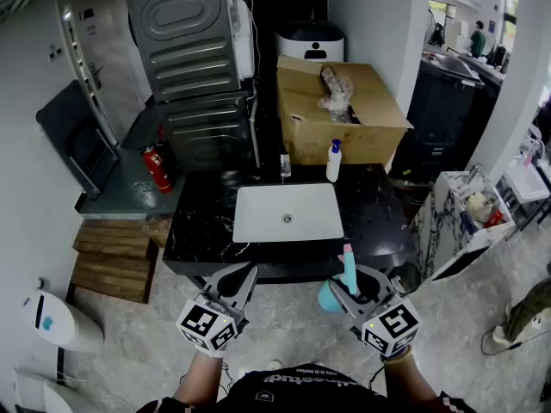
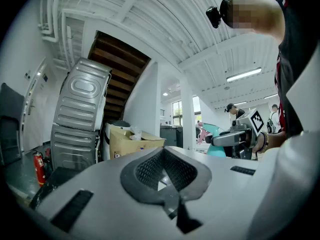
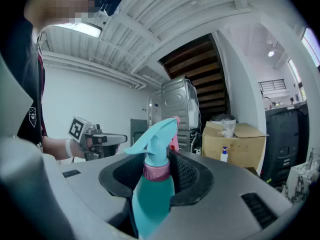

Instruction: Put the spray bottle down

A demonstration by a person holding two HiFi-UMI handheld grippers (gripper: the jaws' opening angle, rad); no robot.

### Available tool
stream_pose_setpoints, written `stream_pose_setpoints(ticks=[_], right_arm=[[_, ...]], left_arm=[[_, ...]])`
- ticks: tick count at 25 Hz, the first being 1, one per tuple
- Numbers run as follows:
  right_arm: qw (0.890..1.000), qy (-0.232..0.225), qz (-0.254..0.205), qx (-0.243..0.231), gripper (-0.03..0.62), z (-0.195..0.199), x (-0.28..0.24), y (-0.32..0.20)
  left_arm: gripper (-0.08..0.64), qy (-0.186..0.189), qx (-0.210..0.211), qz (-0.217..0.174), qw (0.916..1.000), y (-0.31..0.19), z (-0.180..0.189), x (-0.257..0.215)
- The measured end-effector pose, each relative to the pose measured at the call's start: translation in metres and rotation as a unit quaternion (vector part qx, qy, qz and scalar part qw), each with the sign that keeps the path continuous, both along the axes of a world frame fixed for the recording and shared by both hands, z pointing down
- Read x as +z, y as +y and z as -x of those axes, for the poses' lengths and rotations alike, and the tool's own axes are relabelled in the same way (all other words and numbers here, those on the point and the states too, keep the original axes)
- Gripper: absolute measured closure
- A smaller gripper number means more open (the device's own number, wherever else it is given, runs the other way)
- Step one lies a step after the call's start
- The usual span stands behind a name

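Observation:
A teal spray bottle [image 1: 331, 292] with a pink collar and nozzle tip stands upright between the jaws of my right gripper [image 1: 349, 286], which is shut on its body below the collar. It hangs in the air just in front of the black countertop [image 1: 202, 222]. In the right gripper view the spray bottle [image 3: 152, 194] fills the gap between the dark pads [image 3: 192, 176]. My left gripper [image 1: 237, 282] is level beside it at the left, shut, with nothing in it. From the left gripper view the spray bottle [image 2: 216, 139] shows off to the right.
A white sink [image 1: 288, 213] is set in the counter, with a white pump bottle [image 1: 334, 162] and a small bottle [image 1: 284, 166] behind it. An open cardboard box [image 1: 344, 110] stands further back. A red fire extinguisher [image 1: 157, 169] and steel appliances [image 1: 194, 58] are at the left, a marble-patterned cart [image 1: 465, 222] at the right.

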State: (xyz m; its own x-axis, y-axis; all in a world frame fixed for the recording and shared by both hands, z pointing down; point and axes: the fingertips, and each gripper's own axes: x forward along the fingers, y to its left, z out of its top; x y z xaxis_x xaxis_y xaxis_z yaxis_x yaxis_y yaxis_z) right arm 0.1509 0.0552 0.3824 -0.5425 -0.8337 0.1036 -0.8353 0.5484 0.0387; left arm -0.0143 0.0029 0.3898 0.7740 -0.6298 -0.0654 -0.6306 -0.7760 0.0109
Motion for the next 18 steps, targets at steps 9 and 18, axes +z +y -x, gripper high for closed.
stream_pose_setpoints(ticks=[9,18], right_arm=[[1.0,0.001,0.0,-0.005,0.41,0.0028,0.0012,0.0031],[1.0,-0.013,0.008,0.006,0.411,-0.0041,0.0045,0.0066]], left_arm=[[0.545,-0.002,-0.001,-0.002,1.0,0.0042,0.0025,0.0016],[0.545,-0.001,0.002,0.003,1.0,0.0091,-0.0015,0.0061]])
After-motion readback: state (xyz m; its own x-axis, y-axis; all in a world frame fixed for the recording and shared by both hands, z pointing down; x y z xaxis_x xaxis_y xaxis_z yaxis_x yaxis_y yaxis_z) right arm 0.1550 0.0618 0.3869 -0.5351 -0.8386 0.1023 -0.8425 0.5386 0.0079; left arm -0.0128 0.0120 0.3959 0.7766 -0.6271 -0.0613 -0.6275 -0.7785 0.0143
